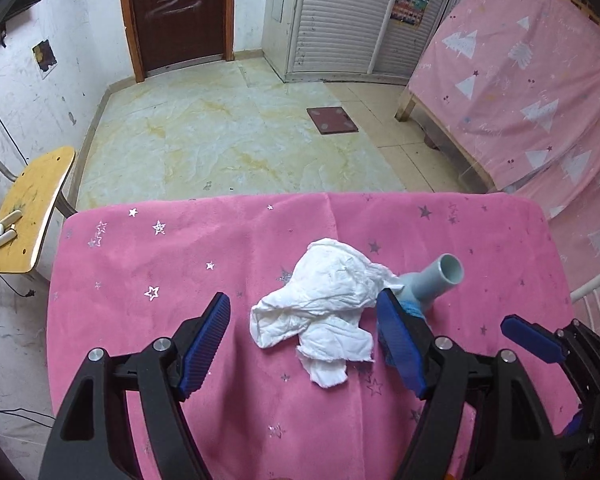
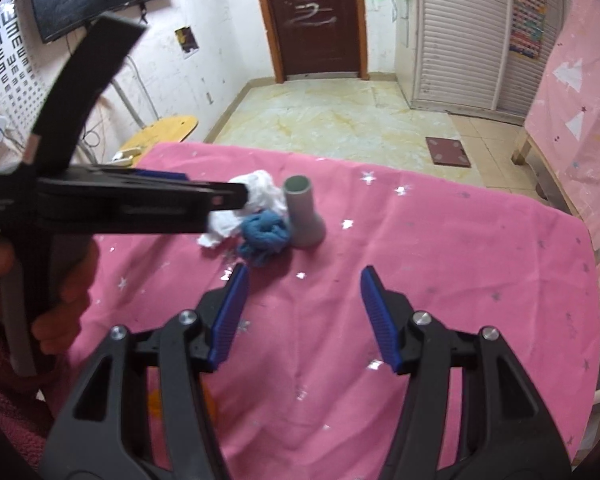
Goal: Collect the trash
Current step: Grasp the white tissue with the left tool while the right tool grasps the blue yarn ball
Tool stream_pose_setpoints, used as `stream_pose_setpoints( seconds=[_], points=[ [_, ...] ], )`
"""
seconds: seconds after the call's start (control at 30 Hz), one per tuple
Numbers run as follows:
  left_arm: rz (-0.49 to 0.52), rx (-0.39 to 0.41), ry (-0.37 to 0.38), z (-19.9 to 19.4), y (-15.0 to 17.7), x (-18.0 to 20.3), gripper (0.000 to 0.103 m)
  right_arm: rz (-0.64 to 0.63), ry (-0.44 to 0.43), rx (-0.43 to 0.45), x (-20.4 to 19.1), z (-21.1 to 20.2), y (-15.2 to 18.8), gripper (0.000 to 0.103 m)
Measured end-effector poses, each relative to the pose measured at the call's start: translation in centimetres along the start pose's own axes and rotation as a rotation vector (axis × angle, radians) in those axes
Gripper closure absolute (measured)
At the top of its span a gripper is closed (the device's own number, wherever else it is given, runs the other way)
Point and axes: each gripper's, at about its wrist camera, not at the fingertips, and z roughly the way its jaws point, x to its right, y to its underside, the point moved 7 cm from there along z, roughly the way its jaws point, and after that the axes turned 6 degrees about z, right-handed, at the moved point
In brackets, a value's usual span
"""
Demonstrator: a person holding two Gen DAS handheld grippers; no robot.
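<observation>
Standing upright, grey tube [image 2: 303,216], mouth empty

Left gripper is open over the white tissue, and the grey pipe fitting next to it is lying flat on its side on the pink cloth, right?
Not quite: the grey pipe fitting stands upright on its flared base, as the right wrist view shows. The left gripper is open over the white tissue on the pink cloth.

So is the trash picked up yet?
Not yet. Nothing looks collected. The white tissue, blue wad and grey tube all lie on the pink cloth. The left gripper straddles the tissue, open; the right gripper is empty.
</observation>
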Motion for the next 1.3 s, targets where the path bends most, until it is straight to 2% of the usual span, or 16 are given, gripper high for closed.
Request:
stream_pose_setpoints(
  seconds=[0.07, 0.13, 0.2, 0.27, 0.3, 0.33, 0.8, 1.07, 1.2, 1.3],
  points=[
    [0.013, -0.009, -0.025, 0.7, -0.1, 0.1, 0.037, -0.007, -0.006, -0.007, -0.4, 0.4, -0.1, 0.047],
    [0.023, -0.02, -0.05, 1.2, 0.0, 0.1, 0.051, -0.017, -0.012, -0.015, -0.9, 0.8, -0.2, 0.047],
    [0.036, -0.023, -0.051, 1.5, 0.0, 0.2, 0.057, -0.024, -0.015, -0.02, -1.2, 1.0, -0.2, 0.047],
    [0.055, -0.016, -0.055, 1.3, 0.0, 0.5, 0.067, -0.03, -0.02, -0.025, -1.6, 1.3, -0.3, 0.047],
    [0.063, -0.014, -0.06, 1.2, 0.0, 0.5, 0.078, -0.032, -0.021, -0.027, -1.7, 1.4, -0.4, 0.047],
    [0.071, -0.012, -0.065, 1.1, 0.0, 0.6, 0.082, -0.036, -0.022, -0.03, -1.9, 1.5, -0.4, 0.047],
    [0.008, 0.077, -0.103, -4.1, 0.5, -2.8, 0.085, -0.057, -0.027, -0.049, -3.3, 3.3, -1.3, 0.047],
    [-0.017, 0.113, -0.096, -6.2, 1.6, -4.0, 0.085, -0.039, -0.02, -0.057, -3.7, 4.5, -1.9, 0.047],
    [-0.022, 0.119, -0.088, -6.6, 2.1, -4.0, 0.085, -0.021, -0.026, -0.07, -3.4, 4.9, -1.9, 0.074],
    [-0.023, 0.119, -0.088, -6.6, 2.2, -4.1, 0.085, -0.025, -0.024, -0.075, -3.4, 5.1, -1.6, 0.075]
  ],
)
